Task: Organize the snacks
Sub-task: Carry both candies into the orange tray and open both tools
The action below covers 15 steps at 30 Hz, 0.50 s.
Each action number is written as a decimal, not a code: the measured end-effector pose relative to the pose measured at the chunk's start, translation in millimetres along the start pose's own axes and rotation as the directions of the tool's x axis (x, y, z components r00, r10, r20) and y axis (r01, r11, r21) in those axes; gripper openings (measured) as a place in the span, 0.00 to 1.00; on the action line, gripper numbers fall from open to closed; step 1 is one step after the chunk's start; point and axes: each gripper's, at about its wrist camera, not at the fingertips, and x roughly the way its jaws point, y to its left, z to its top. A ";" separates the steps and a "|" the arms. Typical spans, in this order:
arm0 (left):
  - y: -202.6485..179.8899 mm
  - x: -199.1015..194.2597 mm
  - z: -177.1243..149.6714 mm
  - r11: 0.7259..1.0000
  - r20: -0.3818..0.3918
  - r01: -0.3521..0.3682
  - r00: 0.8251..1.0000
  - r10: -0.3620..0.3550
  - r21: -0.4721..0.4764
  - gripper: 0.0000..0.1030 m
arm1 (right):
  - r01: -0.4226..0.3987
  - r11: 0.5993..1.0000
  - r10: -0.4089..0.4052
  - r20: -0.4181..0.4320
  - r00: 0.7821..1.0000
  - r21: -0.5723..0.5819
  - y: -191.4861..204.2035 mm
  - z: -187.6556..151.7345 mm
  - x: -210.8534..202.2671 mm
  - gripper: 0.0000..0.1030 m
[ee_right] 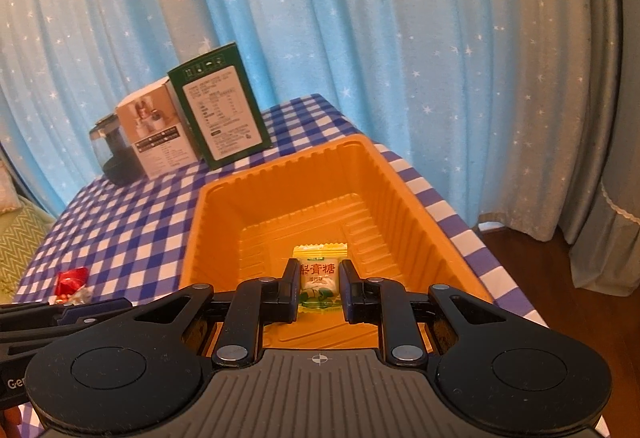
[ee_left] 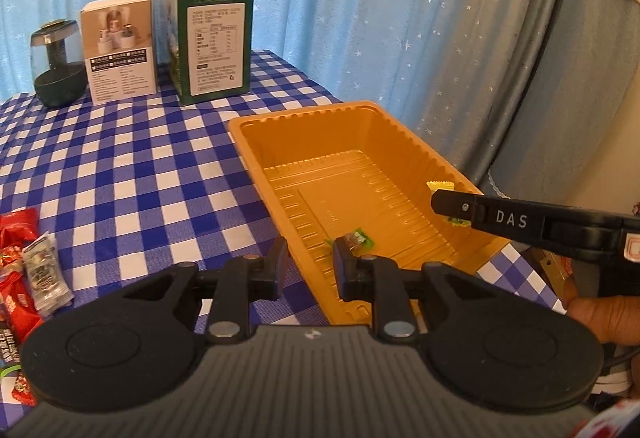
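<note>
An orange plastic tray (ee_left: 304, 126) lies on the blue checked table; it also shows in the right wrist view (ee_right: 224, 194). My right gripper (ee_right: 319, 280) is shut on a yellow-green candy packet (ee_right: 320, 274) and holds it over the tray's inside. In the left wrist view the right gripper (ee_left: 452, 204) reaches in from the right with the packet (ee_left: 440, 185) peeking out. My left gripper (ee_left: 310, 264) is open and empty above the tray's near left rim. A small green-wrapped candy (ee_left: 358, 238) lies on the tray floor.
Several red and silver snack packets (ee_left: 28, 270) lie at the left table edge; a red one (ee_right: 72, 280) shows in the right wrist view. A white box (ee_left: 118, 46), a green box (ee_left: 216, 42) and a dark jar (ee_left: 58, 64) stand at the back. Blue curtain behind.
</note>
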 end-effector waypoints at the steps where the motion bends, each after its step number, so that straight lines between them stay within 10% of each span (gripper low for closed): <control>1: 1.2 -1.1 -0.2 1.000 0.001 -0.002 1.000 0.002 -0.003 0.20 | -0.009 1.000 0.009 -0.003 1.000 0.000 0.5 0.2 0.7 0.20; 6: 7.5 -6.9 -3.7 1.000 0.007 -0.012 1.000 0.012 -0.010 0.23 | -0.046 0.999 0.046 -0.018 0.999 0.018 2.0 1.0 3.9 0.24; 9: 12.7 -10.8 -6.8 1.000 0.008 -0.016 1.000 0.016 -0.024 0.24 | -0.041 0.999 0.041 0.002 0.999 0.031 1.2 1.4 0.9 0.51; 15: 24.9 -21.2 -14.8 0.998 0.011 -0.046 0.999 0.046 -0.042 0.26 | -0.028 0.999 0.028 0.014 1.000 0.042 1.0 1.1 -4.0 0.52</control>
